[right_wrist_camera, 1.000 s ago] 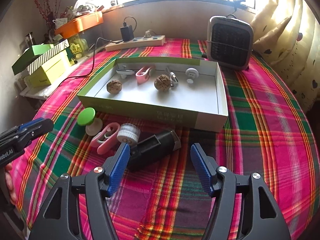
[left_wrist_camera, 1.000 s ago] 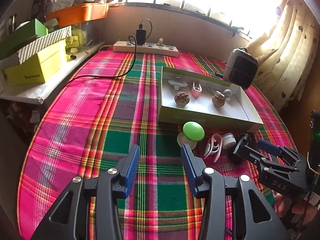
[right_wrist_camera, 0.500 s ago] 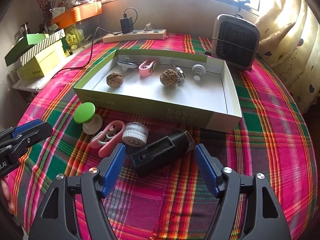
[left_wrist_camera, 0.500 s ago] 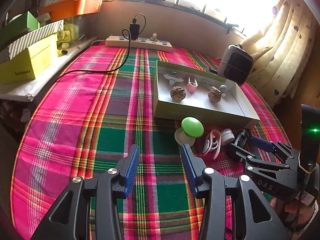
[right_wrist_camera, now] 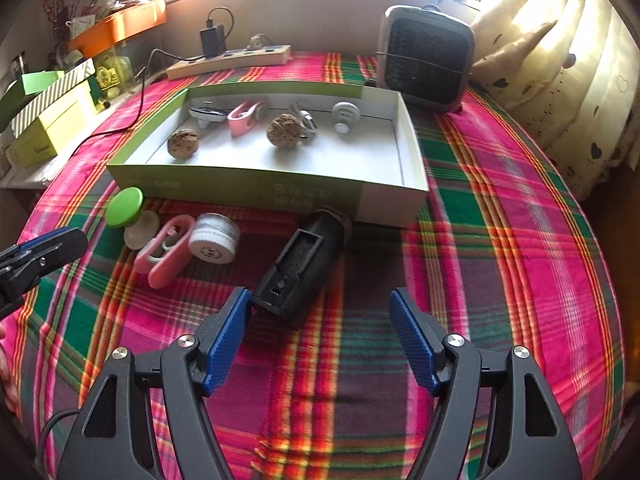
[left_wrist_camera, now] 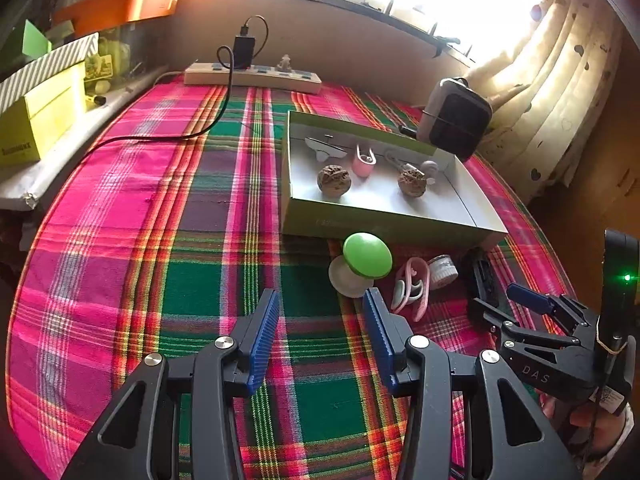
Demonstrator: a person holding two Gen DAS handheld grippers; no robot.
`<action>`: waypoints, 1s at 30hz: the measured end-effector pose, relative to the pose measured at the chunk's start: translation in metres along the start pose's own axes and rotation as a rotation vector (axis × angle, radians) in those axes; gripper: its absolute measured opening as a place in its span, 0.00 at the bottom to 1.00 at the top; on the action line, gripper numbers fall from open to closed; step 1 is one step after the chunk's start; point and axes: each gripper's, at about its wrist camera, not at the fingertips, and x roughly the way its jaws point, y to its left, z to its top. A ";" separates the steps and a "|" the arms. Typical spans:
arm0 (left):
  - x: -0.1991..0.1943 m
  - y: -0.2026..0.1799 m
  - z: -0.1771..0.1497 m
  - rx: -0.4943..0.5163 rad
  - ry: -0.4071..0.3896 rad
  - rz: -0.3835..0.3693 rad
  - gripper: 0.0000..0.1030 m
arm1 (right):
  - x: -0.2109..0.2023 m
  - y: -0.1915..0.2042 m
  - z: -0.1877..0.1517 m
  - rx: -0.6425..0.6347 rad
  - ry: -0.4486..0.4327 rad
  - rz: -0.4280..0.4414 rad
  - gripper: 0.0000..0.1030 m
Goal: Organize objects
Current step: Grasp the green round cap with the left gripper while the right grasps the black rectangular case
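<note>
Over the last second the right hand-held gripper (right_wrist_camera: 320, 336) has been brought closer to the black cylindrical device (right_wrist_camera: 301, 266) lying on the plaid surface (right_wrist_camera: 520, 240), and its jaws have been spread wider; they are released, with the device's near end just inside the left pad and nothing clamped. The left hand-held gripper (left_wrist_camera: 320, 334) is likewise empty, its jaws opening slightly, with the green-capped knob (left_wrist_camera: 366, 255) seen at about one o'clock from it. A pickup of the black device for the open box (right_wrist_camera: 256, 188), at twelve o'clock, is judged imminent.
</note>
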 end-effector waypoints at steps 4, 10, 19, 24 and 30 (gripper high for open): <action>0.005 -0.005 0.000 0.014 0.013 -0.007 0.44 | -0.002 -0.009 -0.004 0.021 0.002 -0.020 0.69; 0.012 -0.008 0.004 0.019 0.025 -0.001 0.45 | -0.002 -0.012 -0.005 0.013 -0.006 -0.003 0.69; 0.023 -0.022 0.012 0.055 0.039 0.014 0.47 | 0.001 -0.019 0.000 0.010 -0.024 0.005 0.69; 0.033 -0.026 0.018 0.056 0.050 0.034 0.47 | 0.005 -0.026 0.000 0.020 -0.020 0.034 0.69; 0.041 -0.027 0.024 0.047 0.056 0.047 0.47 | 0.008 -0.026 0.004 -0.005 -0.022 0.054 0.69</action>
